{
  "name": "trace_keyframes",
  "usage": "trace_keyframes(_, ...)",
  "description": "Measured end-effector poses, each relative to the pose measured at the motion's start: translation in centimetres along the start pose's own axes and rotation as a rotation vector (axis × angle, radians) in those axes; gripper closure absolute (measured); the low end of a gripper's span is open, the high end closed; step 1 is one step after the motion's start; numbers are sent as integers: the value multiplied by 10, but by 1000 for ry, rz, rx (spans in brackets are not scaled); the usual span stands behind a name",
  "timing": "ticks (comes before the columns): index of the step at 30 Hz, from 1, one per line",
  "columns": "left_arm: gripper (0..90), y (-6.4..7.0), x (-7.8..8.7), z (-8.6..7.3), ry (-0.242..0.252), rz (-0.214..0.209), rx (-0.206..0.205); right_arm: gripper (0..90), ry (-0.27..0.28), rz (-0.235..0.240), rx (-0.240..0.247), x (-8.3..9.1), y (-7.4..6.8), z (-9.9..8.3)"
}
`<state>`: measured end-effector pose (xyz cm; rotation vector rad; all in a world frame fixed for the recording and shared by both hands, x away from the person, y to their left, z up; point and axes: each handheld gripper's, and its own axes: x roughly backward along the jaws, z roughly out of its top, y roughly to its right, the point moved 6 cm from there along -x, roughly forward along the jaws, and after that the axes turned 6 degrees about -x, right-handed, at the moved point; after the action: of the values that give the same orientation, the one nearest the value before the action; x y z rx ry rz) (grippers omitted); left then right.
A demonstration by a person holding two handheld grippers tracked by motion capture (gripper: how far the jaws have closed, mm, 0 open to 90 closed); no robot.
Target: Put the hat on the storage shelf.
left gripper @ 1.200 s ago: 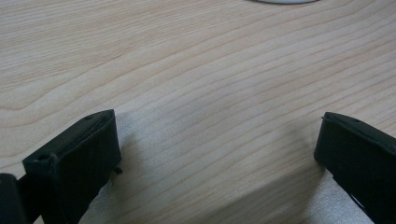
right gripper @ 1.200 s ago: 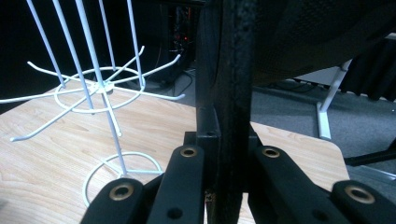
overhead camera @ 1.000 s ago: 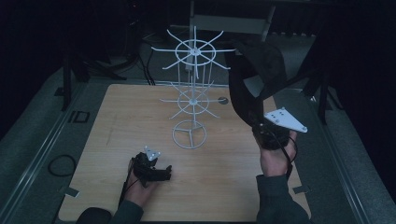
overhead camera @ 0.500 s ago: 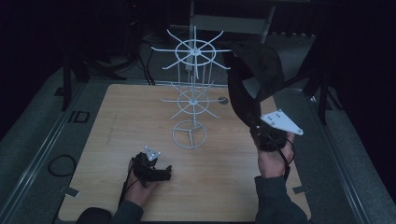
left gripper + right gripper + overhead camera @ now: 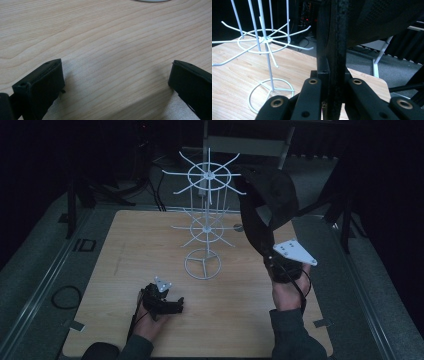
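We grip the black cap [image 5: 272, 195] by its strap in the right tool [image 5: 280, 265]; the left tool [image 5: 170, 306] rests open on the bench [image 5: 125, 245]; next, hang it on the white wire rack [image 5: 206, 220], we judge

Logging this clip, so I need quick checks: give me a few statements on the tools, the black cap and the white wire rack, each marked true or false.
1. The right tool is shut on the black cap. True.
2. The left tool holds the cap. False: its jaws stand open over bare wooden table.
3. The white wire rack lies on its side. False: it stands upright on its ring base.
4. The cap is held up off the table, right of the rack. True.
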<state>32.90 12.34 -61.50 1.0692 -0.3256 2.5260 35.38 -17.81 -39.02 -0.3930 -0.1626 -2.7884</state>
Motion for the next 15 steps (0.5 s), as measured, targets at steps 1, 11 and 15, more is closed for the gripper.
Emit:
trace_keyframes(1,2,0,0,0,0,0,0,864,0,0,0,0,0,0)
trace_keyframes(11,2,0,0,0,0,0,0,852,-23,1,61,-5,-8,-5)
trace_keyframes(15,2,0,0,0,0,0,1,846,-30,-7,90,-6,-11,-7)
